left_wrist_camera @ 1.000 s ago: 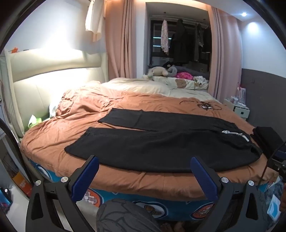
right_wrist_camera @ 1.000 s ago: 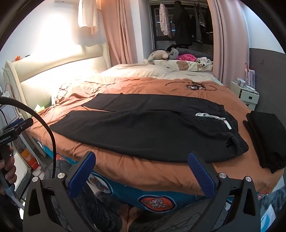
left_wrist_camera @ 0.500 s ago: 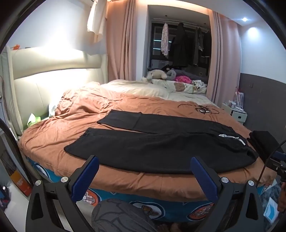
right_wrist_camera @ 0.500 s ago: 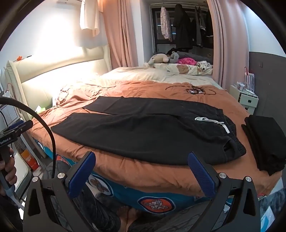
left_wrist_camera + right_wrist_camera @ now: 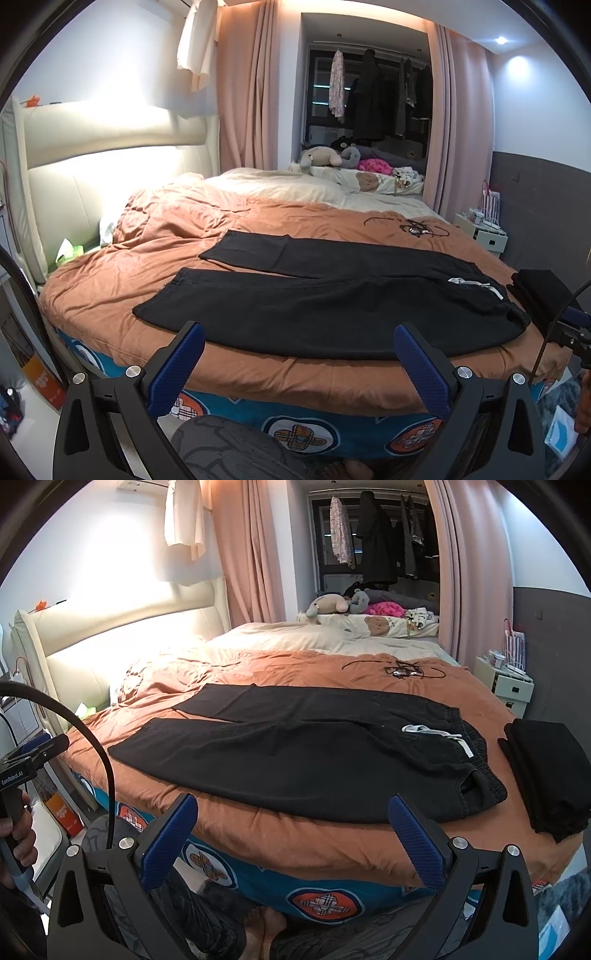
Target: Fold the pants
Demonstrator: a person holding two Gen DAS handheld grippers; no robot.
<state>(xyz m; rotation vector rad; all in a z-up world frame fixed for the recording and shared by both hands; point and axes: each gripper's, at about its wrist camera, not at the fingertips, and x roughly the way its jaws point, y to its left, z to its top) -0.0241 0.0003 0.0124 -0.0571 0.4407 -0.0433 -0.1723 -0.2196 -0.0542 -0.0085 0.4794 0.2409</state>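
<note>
Here the black pants (image 5: 332, 302) lie flat on the orange duvet (image 5: 177, 229), long axis crosswise to both grippers, waistband to the right and hems to the left. The left gripper (image 5: 299, 354) and right gripper (image 5: 291, 823) hang spread wide and empty off the bed's near edge, the right nearer the waistband. Only the right view fully shows the folded black garment (image 5: 546, 771) just beside the waistband.

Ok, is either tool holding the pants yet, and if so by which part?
Nothing is held. The left tool and the right tool are both open, short of the bed's edge, and the pants lie flat, untouched, on the orange duvet.
</note>
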